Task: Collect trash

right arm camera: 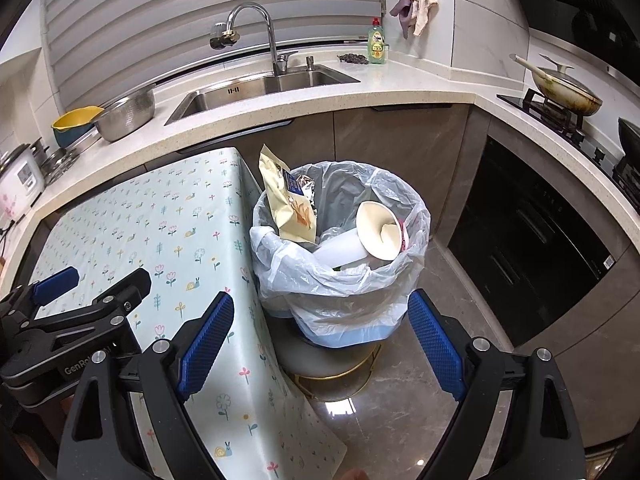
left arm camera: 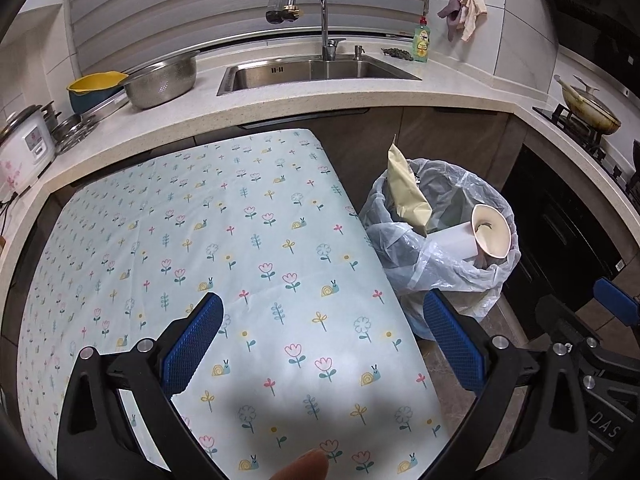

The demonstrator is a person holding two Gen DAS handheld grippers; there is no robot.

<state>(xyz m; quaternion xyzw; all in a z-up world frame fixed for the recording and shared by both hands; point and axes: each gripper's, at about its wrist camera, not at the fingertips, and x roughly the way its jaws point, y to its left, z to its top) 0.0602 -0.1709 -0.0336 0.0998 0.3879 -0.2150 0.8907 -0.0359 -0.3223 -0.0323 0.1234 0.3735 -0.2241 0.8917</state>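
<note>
In the left wrist view, the left gripper [left arm camera: 322, 344] hangs with its blue fingers wide apart and nothing between them over the floral tablecloth [left arm camera: 224, 240], and the trash bin [left arm camera: 440, 256] beside the table holds a yellow snack bag [left arm camera: 406, 192] and a paper cup [left arm camera: 490, 232]. In the right wrist view, the right gripper [right arm camera: 320, 344] is also spread apart and empty, just in front of the bin [right arm camera: 340, 248], which stands on a round stool [right arm camera: 324, 360].
</note>
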